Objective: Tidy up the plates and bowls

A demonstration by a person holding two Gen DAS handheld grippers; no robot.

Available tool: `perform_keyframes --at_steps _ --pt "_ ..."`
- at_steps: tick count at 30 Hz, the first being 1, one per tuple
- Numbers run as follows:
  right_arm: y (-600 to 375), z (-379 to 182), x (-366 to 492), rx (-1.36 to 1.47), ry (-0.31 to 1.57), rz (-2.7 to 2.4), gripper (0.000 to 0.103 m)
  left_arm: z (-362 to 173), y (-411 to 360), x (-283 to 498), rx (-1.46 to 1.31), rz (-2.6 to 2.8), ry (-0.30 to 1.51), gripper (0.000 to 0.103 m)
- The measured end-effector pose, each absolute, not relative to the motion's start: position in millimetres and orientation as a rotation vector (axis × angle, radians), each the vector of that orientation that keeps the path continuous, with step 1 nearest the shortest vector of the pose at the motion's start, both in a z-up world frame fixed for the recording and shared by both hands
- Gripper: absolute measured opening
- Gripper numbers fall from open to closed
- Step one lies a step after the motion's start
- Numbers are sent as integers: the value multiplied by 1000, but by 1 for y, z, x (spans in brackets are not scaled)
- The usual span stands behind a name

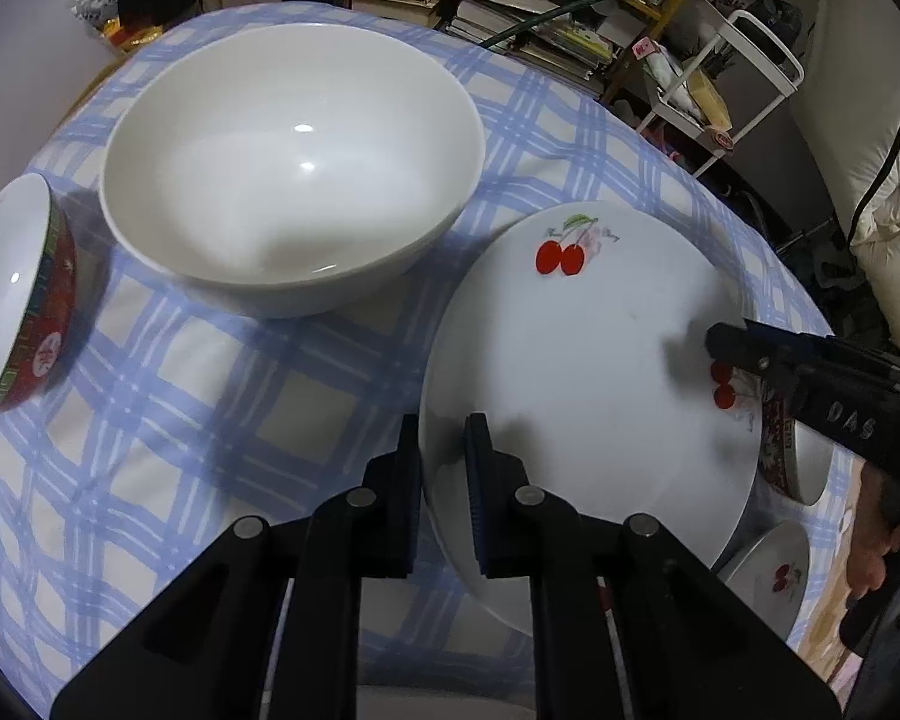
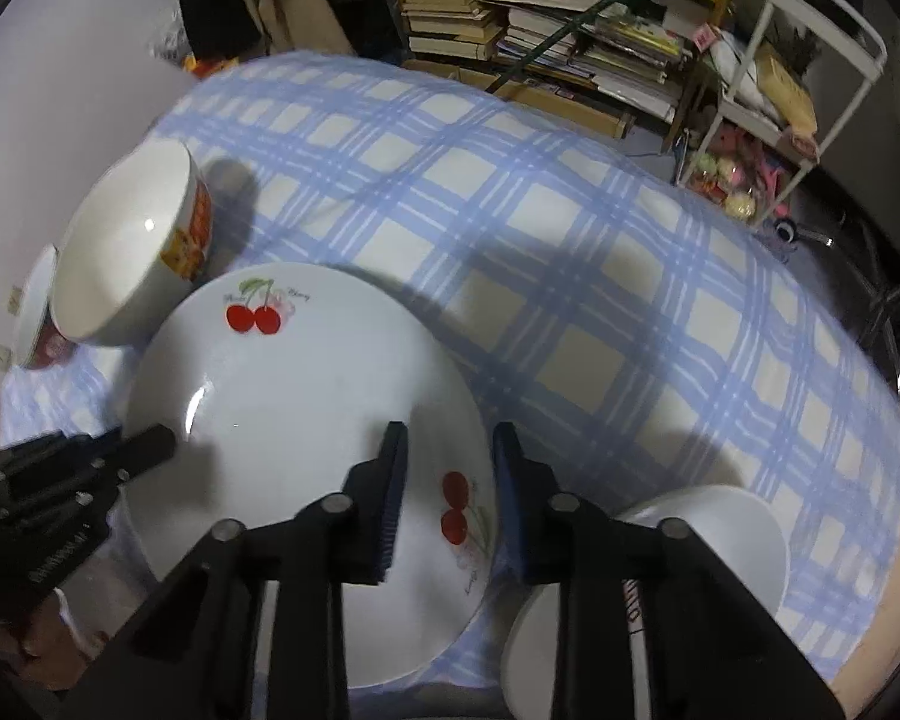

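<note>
Currently everything is laid out on a table (image 1: pixel 210 396) covered in soft blue-and-cream checked cloth, and places are given relative to the cherry plate (image 1: pixel 582 372), the widest item. It is a round, shallow, glazed white plate with red cherry prints, and its rim is straddled on opposite sides by both grippers. The left gripper (image 1: pixel 444 480) is seen nearly closed over the near-left rim, one pad above and one outside; contact looks likely. The right gripper (image 2: pixel 447 492) is set a little wider over the opposite rim, and whether its pads press cannot be told. The plate is judged stiff, fairly heavy, brittle and slick, so a two-sided rim hold with a level lift is advised. A deep plain white bowl (image 1: pixel 288 168) is placed just beyond the plate, smooth and round. A red-patterned bowl (image 1: pixel 18 300) is found further left of it. A smaller cherry plate (image 1: pixel 768 570) is partly hidden under the big plate's right edge.
</note>
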State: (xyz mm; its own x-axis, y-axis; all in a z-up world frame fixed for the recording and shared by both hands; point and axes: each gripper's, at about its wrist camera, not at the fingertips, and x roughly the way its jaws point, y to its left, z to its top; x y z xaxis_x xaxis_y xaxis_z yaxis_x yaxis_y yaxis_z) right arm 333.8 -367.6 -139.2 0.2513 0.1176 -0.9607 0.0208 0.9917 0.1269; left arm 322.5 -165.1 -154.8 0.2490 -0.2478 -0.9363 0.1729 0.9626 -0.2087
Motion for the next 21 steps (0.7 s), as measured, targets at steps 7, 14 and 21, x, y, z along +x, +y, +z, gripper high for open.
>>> perform_keyframes --at_steps 7,14,21 --pt "-358 -133 326 89 1300 61 27 -145 -166 317 -25 -242 1273 15" --pt "-365 -121 314 200 1261 74 21 -133 -159 312 -43 -240 1271 15" --pt "-359 -107 302 215 1245 79 15 -122 -147 299 -60 -232 1268 15"
